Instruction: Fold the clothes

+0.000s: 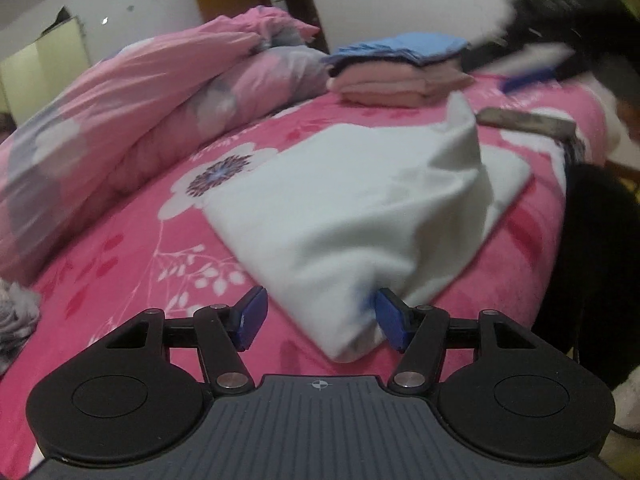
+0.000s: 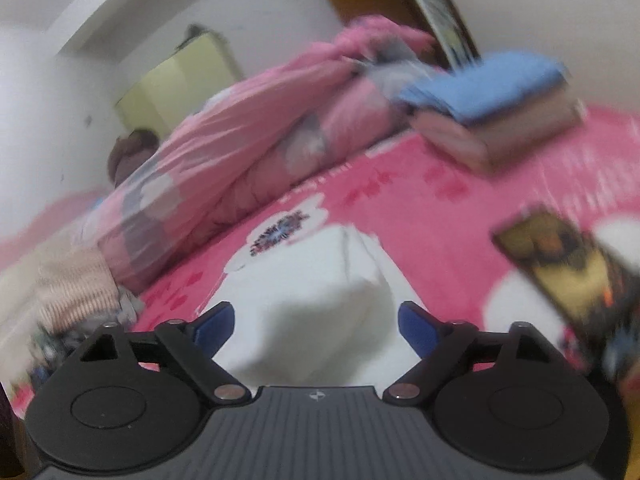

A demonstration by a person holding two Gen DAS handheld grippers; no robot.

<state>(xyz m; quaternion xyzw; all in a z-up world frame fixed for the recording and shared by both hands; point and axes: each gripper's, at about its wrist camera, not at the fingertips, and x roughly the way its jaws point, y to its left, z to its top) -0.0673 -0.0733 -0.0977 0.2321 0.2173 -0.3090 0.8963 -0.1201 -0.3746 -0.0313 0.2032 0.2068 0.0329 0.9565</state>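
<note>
White garment [image 1: 340,208], plain, partly folded, lying on the pink floral bed [image 1: 140,248], far corner peaked up. Beyond it, stack of folded clothes [image 1: 400,76]: blue on top, pink beneath.

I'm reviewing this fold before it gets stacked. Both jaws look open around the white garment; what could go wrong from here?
1. The white garment stands peaked, not flat; with the left gripper and right gripper open, the fold may slump unevenly.
2. The dark patterned object lies close beside it and could get bumped or snagged.
</note>
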